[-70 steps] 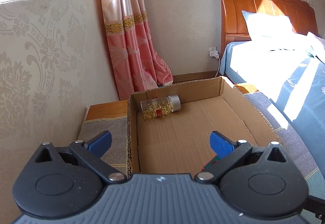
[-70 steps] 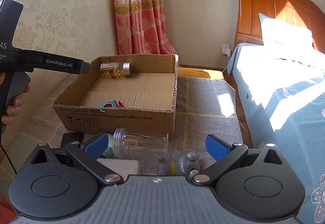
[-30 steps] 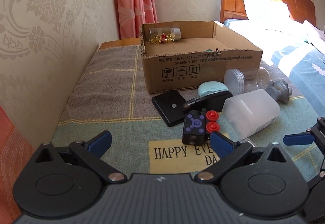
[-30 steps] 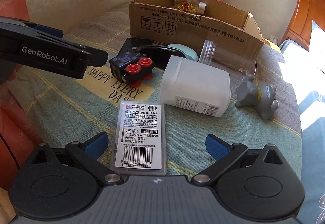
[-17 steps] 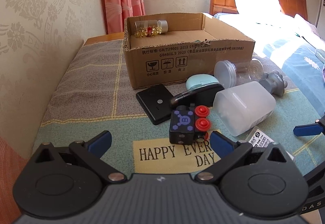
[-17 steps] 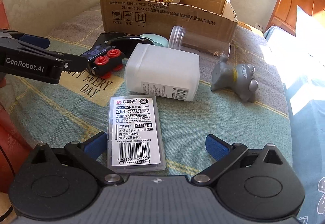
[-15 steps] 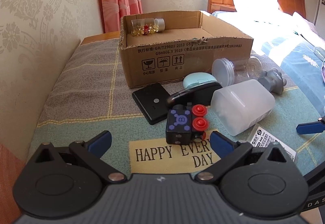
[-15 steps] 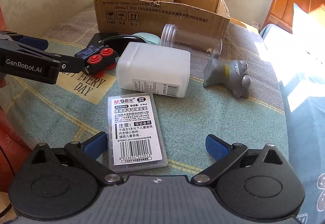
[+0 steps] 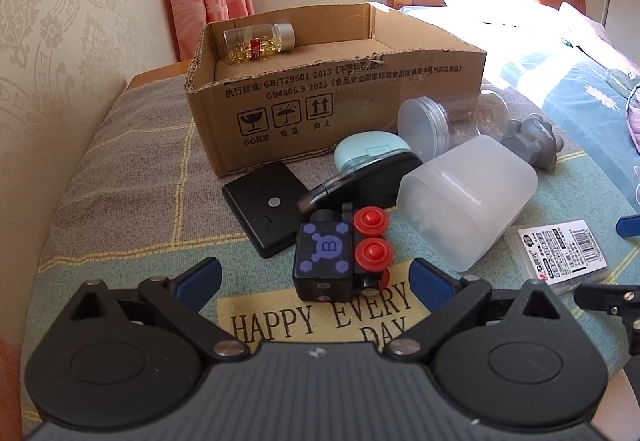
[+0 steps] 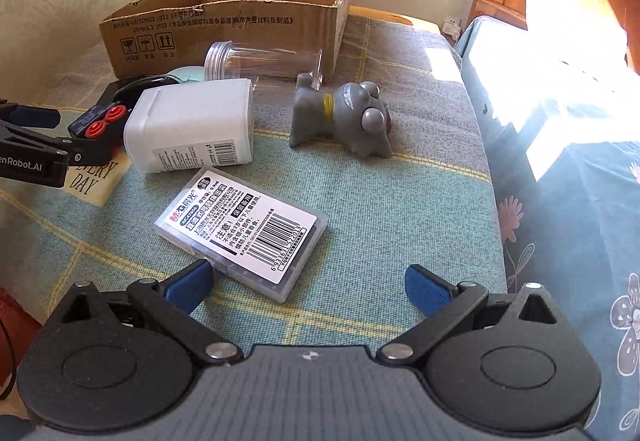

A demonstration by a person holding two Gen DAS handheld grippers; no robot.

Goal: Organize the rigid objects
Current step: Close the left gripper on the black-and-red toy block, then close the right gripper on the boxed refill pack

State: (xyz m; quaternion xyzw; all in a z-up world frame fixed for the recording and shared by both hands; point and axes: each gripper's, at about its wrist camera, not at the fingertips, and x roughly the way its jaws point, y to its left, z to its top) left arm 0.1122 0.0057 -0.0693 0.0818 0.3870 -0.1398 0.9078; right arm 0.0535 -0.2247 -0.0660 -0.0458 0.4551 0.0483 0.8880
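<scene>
Left gripper (image 9: 314, 275), jaws closing with nothing gripped yet, has black toy block (image 9: 326, 261) straight ahead, long axis toward cardboard box (image 9: 340, 97); right gripper (image 10: 308, 287) open, empty.

One cardboard box (image 9: 340, 101), two clear jars (image 9: 260, 41) (image 10: 264, 61), one white bottle (image 10: 192, 129), one grey figurine (image 10: 344, 117)

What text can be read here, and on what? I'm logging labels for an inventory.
"HAPPY EVERY DAY": yellow patch on the blanket.
"GB/T29601 2013", "GB4806.9 2023", three handling symbols: cardboard box; its Chinese print is only partly legible.
"B": black toy block.
"M&G", barcode "6933631522013": flat plastic case.
"enRobot.AI" (cut off): left gripper.
White container label: too small.
</scene>
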